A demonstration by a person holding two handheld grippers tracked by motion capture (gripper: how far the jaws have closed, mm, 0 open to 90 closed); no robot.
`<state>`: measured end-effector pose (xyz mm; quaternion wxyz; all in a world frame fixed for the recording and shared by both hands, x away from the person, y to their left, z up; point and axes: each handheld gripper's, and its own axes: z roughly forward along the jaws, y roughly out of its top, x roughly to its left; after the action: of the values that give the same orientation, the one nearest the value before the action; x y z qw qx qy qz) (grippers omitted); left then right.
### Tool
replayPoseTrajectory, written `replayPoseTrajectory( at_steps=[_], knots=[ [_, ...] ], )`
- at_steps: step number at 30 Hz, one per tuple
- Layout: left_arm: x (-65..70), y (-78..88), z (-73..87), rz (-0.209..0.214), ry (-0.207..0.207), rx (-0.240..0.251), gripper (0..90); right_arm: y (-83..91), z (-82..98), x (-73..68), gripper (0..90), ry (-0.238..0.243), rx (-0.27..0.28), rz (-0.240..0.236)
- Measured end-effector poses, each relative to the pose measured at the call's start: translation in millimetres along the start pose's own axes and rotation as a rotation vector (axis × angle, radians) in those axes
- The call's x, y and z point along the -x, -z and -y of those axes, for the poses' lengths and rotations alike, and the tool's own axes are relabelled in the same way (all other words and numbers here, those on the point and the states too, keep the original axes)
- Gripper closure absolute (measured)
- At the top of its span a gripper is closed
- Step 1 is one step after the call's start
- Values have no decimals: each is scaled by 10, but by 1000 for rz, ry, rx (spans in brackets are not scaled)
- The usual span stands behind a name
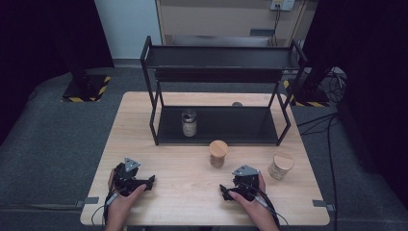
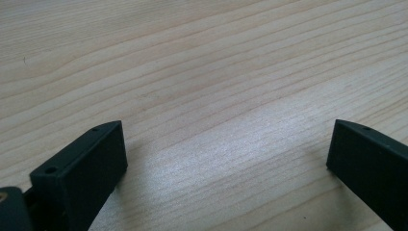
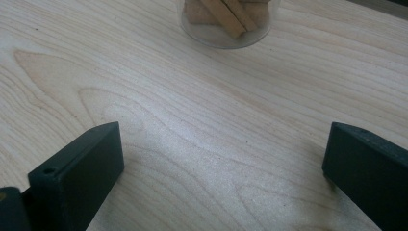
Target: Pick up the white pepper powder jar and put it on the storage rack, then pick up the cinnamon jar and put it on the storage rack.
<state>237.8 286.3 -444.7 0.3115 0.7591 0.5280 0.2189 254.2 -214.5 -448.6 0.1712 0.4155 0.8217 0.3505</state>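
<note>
your left gripper (image 1: 144,183) rests low on the bench (image 1: 168,144), jaws released wide with only bare wood between them. your right gripper (image 1: 228,191) sits the same way, jaws spread and holding nothing, looking toward the foot of a glass jar with biscuit-like sticks inside (image 3: 226,21).

take the black rack (image 1: 219,91) as your landmark. one cork-lidded jar (image 1: 218,153) stands just in front of its lower shelf, near the middle; a second cork-lidded jar (image 1: 280,166) stands off the rack's front right corner, closest to your right hand. a third jar with a dark lid (image 1: 189,122) is already on the lower shelf, left of centre.

the risks, as i judge them: the jars are tall and narrow, so coming in with one jaw leading could tip the jar or skid it across the smooth wood. grip on the cork lid and it may lift off. carry it in too high and it could knock the rack's front rail or the jar already shelved.
</note>
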Motion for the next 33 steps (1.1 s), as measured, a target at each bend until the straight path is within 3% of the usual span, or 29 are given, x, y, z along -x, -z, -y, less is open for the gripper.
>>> replayPoseTrajectory(
  at_steps=[12,19,33],
  knots=[
    [40,-4,-2,-6,6,1,0,55,43,39,32,-26,9,-4],
    [26,-6,-5,0,0,1,0,94,-2,51,36,-13,7,-7],
    [16,-12,-11,3,-3,0,0,259,-297,42,37,11,39,-3]
  ],
)
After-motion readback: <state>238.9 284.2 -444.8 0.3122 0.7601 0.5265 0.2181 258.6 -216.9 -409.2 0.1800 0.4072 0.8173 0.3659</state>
